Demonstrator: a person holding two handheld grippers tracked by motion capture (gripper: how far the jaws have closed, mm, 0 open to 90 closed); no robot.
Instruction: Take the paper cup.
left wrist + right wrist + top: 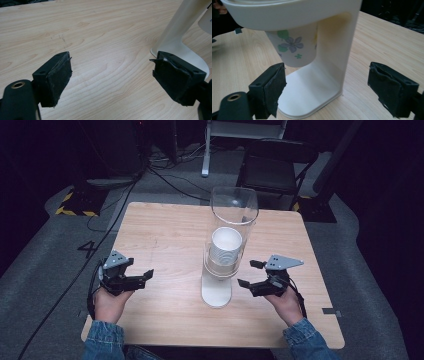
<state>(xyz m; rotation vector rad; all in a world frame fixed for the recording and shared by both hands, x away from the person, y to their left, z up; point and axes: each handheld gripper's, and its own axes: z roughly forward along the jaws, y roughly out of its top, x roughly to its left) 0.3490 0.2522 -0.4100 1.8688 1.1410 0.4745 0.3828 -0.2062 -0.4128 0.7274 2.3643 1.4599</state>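
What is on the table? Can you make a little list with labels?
table: light wooden top
middle: white cup dispenser with a clear tube on top
cups: white stack inside the tube; the bottom cup has purple flowers and pokes out below
left tongs: open, holding nothing, left of the dispenser
right tongs: open, holding nothing, close to the dispenser, not touching it
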